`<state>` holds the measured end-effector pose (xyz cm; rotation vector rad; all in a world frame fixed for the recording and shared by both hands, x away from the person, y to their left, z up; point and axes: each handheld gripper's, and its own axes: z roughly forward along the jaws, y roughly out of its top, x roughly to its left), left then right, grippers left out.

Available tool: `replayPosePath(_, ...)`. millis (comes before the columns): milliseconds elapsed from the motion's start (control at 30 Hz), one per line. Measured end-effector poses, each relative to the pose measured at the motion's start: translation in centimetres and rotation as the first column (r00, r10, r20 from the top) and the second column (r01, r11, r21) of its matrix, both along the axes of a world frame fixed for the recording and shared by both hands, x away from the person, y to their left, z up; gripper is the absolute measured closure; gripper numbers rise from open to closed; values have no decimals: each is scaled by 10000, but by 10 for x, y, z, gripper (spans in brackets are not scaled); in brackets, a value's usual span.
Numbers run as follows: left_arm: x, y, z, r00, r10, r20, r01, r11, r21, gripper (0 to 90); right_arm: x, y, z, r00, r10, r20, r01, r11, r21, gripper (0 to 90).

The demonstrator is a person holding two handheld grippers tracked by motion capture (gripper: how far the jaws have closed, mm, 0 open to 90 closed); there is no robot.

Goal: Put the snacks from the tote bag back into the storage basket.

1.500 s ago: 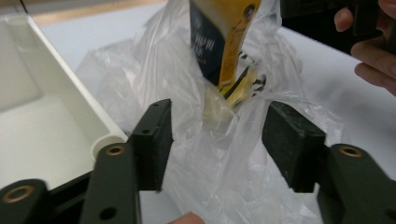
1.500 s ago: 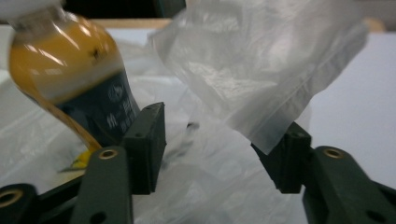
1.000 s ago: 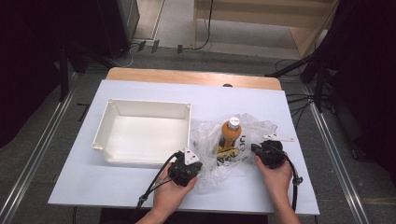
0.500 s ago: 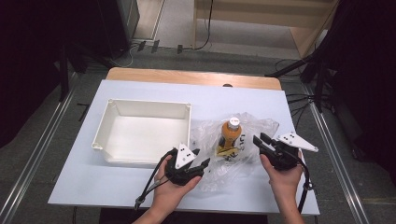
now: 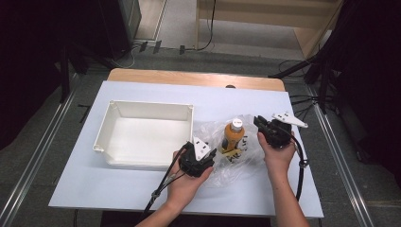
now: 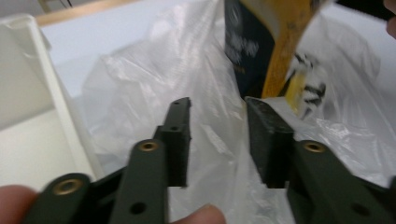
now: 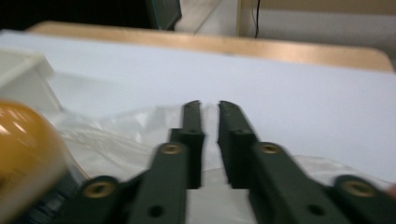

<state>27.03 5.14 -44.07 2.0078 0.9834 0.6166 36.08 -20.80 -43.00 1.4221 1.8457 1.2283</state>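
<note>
From my station the bag reads as thin clear plastic film, crinkled and glossy, while the bottle inside it looks like smooth shiny plastic with a printed label and a white cap. I note the tray as matt white plastic, smooth-walled, on a bench with a pale matt top and a bare wood edge at the far side. Both the left claw and right claw show matt black plastic jaws with brass-coloured metal rivets.
</note>
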Motion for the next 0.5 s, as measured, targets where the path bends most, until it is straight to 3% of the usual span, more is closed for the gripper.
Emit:
replayPosePath(33, -5, -3, -2, 9994, 3, 334, -15, 9994, 336, 774, 0, 1, -6, 9999, 73, -81, -75, 9998, -192, 900)
replayPosePath(67, -5, -3, -2, 9994, 3, 334, -15, 9994, 336, 815, 0, 3, -11, 9996, 195, -213, -201, 9995, -246, 900)
replayPosePath(100, -7, -6, -4, 9992, -76, 395, 51, 9980, 624, 845, -1, 4, -15, 9990, 333, -293, -342, 9990, -294, 900)
replayPosePath(133, -8, -8, -7, 9997, -176, 173, 163, 9972, 731, 845, -1, 4, -15, 9990, 333, -293, -342, 9990, -294, 900)
replayPosePath(167, -5, -8, -11, 9997, -154, -212, 165, 9985, 521, 898, 0, 7, -22, 9974, 403, -591, -429, 9981, -441, 900)
replayPosePath(200, -3, -7, -15, 9984, -75, -568, 102, 9988, 475, 898, 0, 7, -22, 9974, 403, -591, -429, 9981, -441, 900)
replayPosePath(233, 1, -4, -24, 9948, 41, -1016, 2, 9991, 420, 900, 2, 8, -26, 9953, 451, -863, -480, 9983, -323, 900)
replayPosePath(333, 1, -3, -30, 9936, 104, -1121, -25, 9975, 701, 900, 5, 8, -32, 9912, 515, -1220, -564, 9977, -367, 900)
replayPosePath(433, 0, -2, -31, 9912, 72, -1318, 50, 9958, 918, 900, 14, 6, -46, 9795, 438, -1967, -629, 9938, -918, 900)
replayPosePath(500, 1, -2, -32, 9883, 79, -1522, 81, 9945, 1042, 900, 16, 5, -48, 9751, 408, -2181, -616, 9941, -896, 900)
